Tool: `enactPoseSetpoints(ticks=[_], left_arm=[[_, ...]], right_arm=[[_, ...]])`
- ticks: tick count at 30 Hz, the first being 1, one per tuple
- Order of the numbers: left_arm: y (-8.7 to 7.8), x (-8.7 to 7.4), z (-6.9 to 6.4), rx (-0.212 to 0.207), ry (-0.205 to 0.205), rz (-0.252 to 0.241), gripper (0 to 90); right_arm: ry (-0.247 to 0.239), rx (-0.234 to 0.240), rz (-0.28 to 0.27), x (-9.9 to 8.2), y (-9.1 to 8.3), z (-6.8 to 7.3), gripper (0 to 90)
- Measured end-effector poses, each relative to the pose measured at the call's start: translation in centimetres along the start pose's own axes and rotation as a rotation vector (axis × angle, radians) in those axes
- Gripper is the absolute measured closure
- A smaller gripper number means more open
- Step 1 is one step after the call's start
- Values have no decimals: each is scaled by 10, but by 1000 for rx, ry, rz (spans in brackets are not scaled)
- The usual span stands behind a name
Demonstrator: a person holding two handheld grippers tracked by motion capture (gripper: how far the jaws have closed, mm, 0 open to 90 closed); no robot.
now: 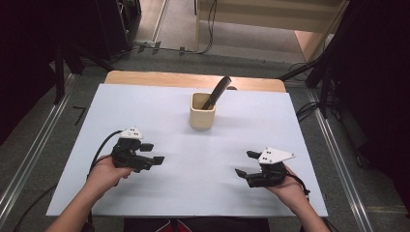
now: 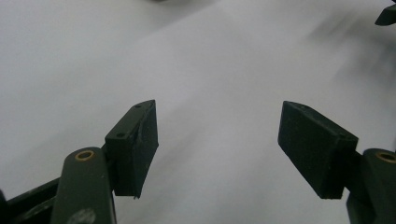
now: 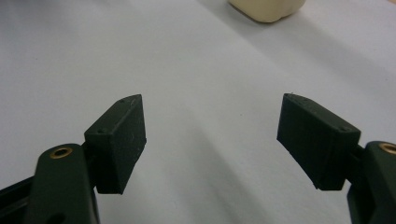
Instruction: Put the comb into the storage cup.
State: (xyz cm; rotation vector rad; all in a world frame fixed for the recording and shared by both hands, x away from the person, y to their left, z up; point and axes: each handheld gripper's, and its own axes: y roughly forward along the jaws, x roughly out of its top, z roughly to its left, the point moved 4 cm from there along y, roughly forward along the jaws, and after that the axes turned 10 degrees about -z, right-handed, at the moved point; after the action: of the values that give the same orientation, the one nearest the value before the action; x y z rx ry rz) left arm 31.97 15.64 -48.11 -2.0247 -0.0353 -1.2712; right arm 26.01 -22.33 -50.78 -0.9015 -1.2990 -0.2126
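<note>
Two grippers rest low over the white table (image 1: 145, 106), each in one of the person's hands. The left gripper (image 1: 155, 153) has its jaws spread wide with nothing between them, and the right gripper (image 1: 245, 163) is likewise wide open and empty. Well beyond both, near the table's far edge, stands a cream cup (image 1: 202, 110) holding a dark tool (image 1: 216, 92) that leans out to the right. Nothing lies between the grippers and the cup.
</note>
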Motion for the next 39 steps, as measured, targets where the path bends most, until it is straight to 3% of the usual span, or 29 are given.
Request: enactPoseSetpoints(ticks=[14, 39], left_arm=[[-12, -13, -1, 11, 0, 15, 297], [-11, -19, -3, 5, -3, 22, 297]], right_arm=[[-7, 0, 14, -2, 1, -1, 220], [-13, 4, 25, -4, 2, -1, 219]])
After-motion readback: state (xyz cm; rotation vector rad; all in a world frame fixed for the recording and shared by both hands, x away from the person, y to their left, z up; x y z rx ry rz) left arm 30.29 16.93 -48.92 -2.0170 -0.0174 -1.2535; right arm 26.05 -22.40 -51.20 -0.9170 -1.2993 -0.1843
